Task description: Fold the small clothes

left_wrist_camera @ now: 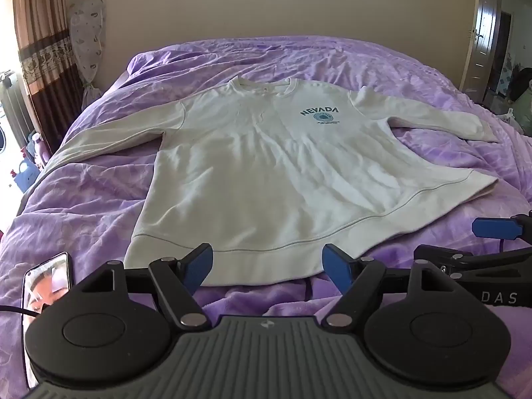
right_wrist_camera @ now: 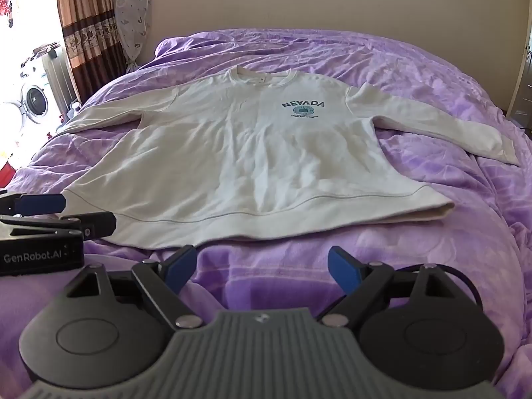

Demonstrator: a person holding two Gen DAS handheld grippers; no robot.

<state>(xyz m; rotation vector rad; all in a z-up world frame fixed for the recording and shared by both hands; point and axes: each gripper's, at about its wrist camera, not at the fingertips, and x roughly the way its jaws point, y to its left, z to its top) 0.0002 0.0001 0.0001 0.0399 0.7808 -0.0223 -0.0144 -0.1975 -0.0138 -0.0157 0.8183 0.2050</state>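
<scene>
With both the left claw (left_wrist_camera: pixel 267 266) and the right claw (right_wrist_camera: pixel 261 267) spread empty, pinch the sweatshirt (left_wrist_camera: pixel 266 173) hem corners evenly before folding on the bed (left_wrist_camera: pixel 83 199).

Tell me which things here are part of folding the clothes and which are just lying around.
For the job: white sweatshirt spread flat on the purple bedspread; left gripper and right gripper, both open and empty.

Just lying about: phone, curtain, washing machine.

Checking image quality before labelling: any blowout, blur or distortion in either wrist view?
Left wrist: fisheye bends the door, window edge behind the curtain blown out, sweatshirt sharp. Right wrist: washing machine corner overexposed, sweatshirt print legible, dark vignette in the corners.
</scene>
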